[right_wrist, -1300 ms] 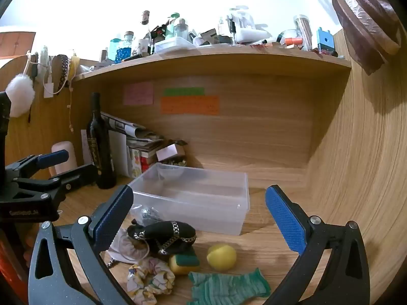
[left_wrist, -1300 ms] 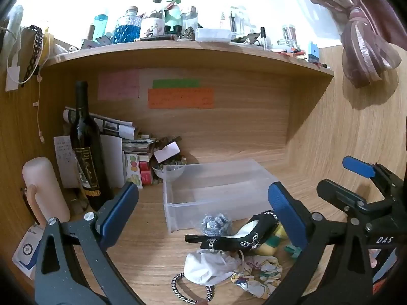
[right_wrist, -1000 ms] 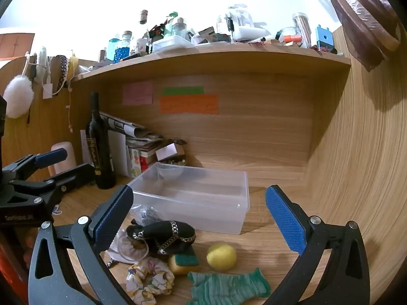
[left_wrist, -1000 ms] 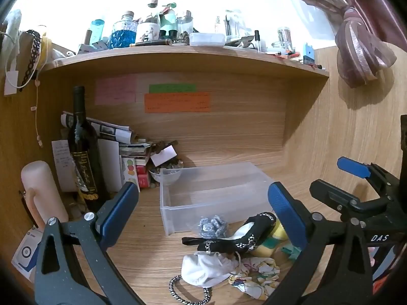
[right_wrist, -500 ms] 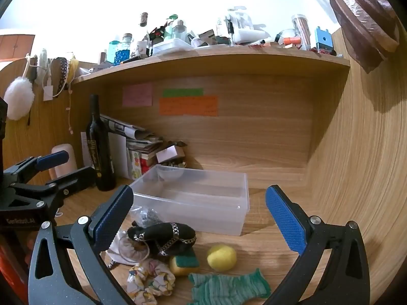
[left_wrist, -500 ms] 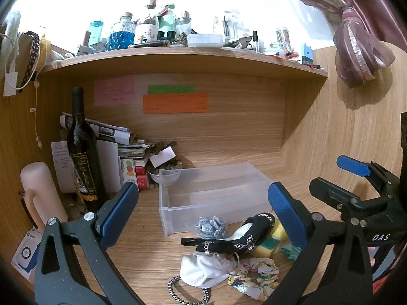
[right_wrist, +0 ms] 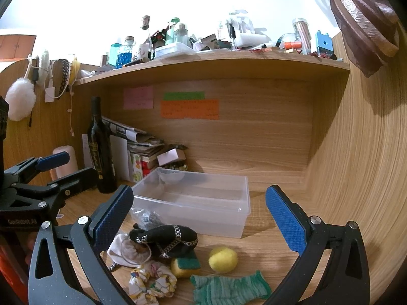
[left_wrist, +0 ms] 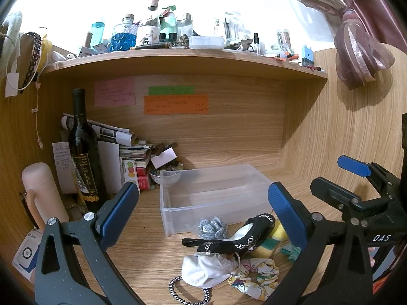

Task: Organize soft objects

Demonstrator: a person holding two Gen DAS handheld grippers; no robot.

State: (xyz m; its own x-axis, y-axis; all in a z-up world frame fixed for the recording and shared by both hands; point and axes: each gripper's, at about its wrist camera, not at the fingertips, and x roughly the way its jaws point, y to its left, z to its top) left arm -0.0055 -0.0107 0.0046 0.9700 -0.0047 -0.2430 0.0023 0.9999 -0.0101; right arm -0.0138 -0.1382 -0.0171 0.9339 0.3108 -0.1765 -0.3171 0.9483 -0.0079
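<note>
**Both grippers wide open over the pile, bin waiting empty**

Here we are on the wooden desk [right_wrist: 267, 239], and nothing is in hand. The left gripper [left_wrist: 203, 211] has its jaws spread wide, holding nothing; the right gripper [right_wrist: 199, 214] is just as open and just as empty. Between and below them lies the heap of soft things, just in front of the clear plastic bin [right_wrist: 203, 198], which looks empty.

What a mixed bag! The yellow ball [right_wrist: 223, 259] sits apart from the rest and looks squashy and likely to roll, so pinch it across the middle. The green knitted cloth [right_wrist: 229, 289] lies flat and limp; best bunched at a fold. The sponge [right_wrist: 185, 265] should be light and springy. The black chain-trimmed piece [right_wrist: 165, 239] drapes over the white cloth [left_wrist: 208, 269], so lifting it may drag its neighbours. The floral scrunchie [right_wrist: 152, 280] offers easy ruffles to grab.
</note>
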